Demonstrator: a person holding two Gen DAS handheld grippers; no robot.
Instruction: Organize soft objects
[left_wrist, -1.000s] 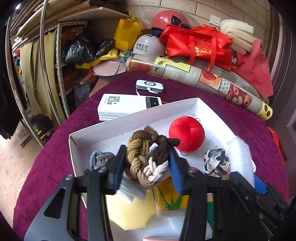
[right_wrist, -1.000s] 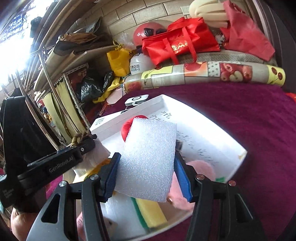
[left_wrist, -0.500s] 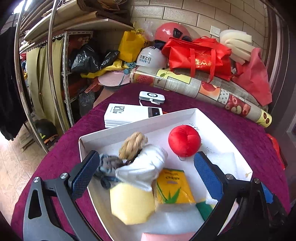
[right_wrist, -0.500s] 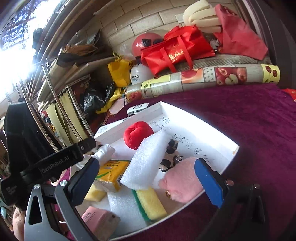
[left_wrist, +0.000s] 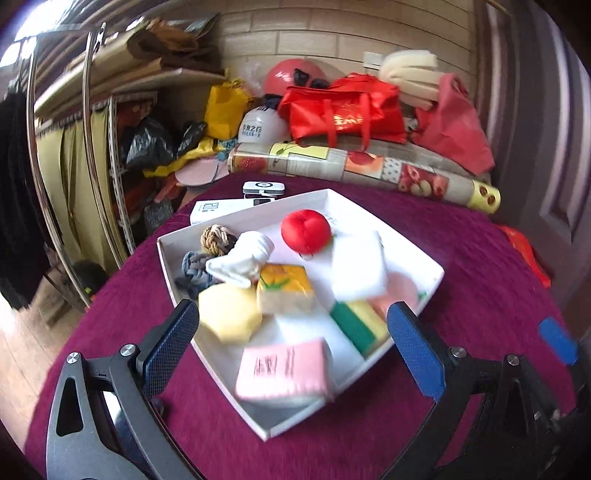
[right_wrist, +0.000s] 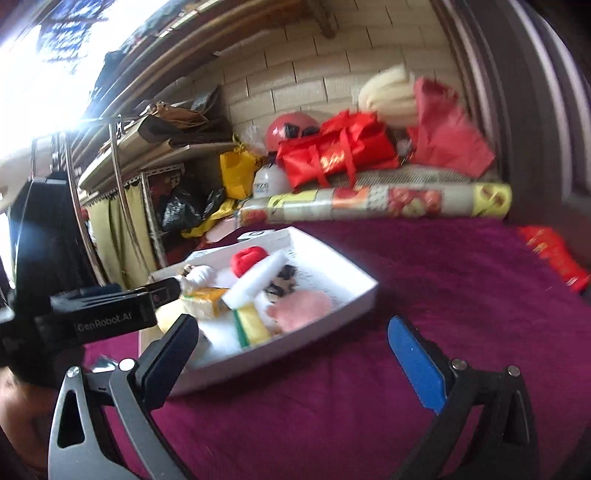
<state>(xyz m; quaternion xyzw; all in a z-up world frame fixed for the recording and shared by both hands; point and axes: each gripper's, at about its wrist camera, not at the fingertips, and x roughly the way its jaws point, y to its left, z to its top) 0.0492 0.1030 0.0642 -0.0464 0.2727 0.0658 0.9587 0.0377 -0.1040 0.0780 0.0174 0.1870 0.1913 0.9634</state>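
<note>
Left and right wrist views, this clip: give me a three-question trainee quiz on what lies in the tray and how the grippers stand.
1. True or false: the left gripper is shut on the white foam block.
2. Which lies nearest the left wrist camera in the white cardboard tray? A) round red fabric ball B) pink wrapped tissue pack C) braided tan rope knot
3. Fill in: the right gripper hangs over the ____ velvet tablecloth.

Key: 1 false, both grippers are open and empty; 2 B; 3 purple.
</note>
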